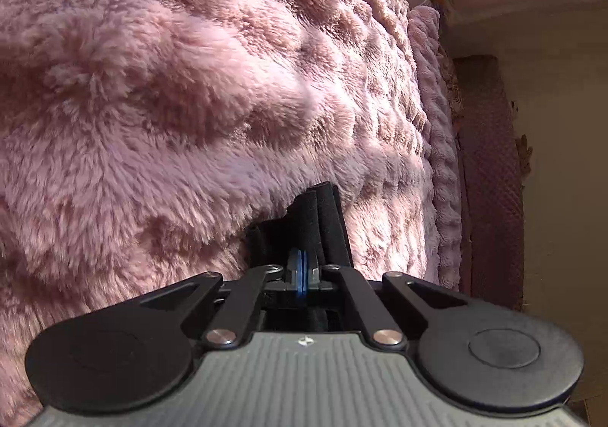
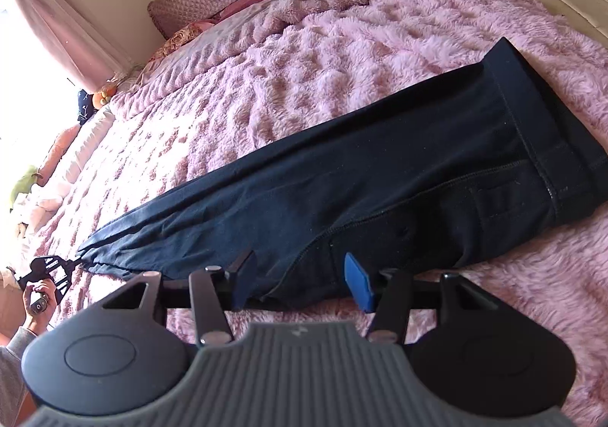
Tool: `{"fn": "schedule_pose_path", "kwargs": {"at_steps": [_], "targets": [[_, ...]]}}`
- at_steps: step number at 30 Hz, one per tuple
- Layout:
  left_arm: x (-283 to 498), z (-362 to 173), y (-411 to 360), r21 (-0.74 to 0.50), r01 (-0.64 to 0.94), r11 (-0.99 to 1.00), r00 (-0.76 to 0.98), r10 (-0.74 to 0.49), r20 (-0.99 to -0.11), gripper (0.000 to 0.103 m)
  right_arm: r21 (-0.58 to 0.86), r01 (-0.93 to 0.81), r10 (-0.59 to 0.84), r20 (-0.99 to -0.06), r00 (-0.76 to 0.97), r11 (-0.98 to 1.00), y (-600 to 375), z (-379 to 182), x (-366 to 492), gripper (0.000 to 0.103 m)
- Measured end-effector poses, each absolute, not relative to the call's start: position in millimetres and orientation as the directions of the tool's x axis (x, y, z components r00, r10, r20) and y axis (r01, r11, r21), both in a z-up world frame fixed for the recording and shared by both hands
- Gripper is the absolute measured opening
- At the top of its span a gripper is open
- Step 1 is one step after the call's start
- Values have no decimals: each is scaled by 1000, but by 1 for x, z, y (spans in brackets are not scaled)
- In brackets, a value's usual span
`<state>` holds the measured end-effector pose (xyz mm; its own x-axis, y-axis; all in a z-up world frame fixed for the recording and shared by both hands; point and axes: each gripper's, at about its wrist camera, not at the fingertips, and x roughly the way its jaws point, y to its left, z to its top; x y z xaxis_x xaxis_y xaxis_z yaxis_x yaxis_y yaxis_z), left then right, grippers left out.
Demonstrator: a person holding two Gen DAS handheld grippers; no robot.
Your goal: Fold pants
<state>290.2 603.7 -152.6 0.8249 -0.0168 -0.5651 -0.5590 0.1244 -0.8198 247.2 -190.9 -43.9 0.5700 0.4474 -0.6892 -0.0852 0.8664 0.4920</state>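
I am setting up the lengthwise-folded pants for the next fold on the pink furry bed. My left claw is clamped together on dark cloth at the leg end. My right claw stands apart, straddling the near edge at mid-length, pads not pressing. Next I judge it must close there.

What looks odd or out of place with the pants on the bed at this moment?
Nothing stands out. The dark pants lie lengthwise and mostly flat on the pink blanket. The left gripper pinches the leg end; the right gripper is open at the near edge.
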Motion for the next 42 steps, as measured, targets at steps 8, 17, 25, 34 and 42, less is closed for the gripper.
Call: {"fn": "schedule_pose_path", "kwargs": {"at_steps": [8, 17, 25, 34, 42], "targets": [[294, -109, 611, -755, -629, 185, 769, 3, -639, 0, 511, -64, 456, -696, 554, 857, -201, -43, 238, 50], [284, -123, 596, -824, -507, 251, 812, -183, -555, 19, 546, -58, 483, -680, 552, 835, -211, -49, 229, 50], [304, -166, 505, -848, -414, 330, 753, -399, -523, 23, 583, -45, 520, -683, 513, 811, -202, -67, 227, 50], [315, -190, 483, -816, -503, 284, 774, -272, -572, 23, 588, -80, 544, -677, 497, 805, -200, -71, 220, 50], [303, -171, 481, -792, -500, 352, 769, -240, -592, 1, 593, -58, 535, -674, 509, 803, -199, -77, 232, 50]]}}
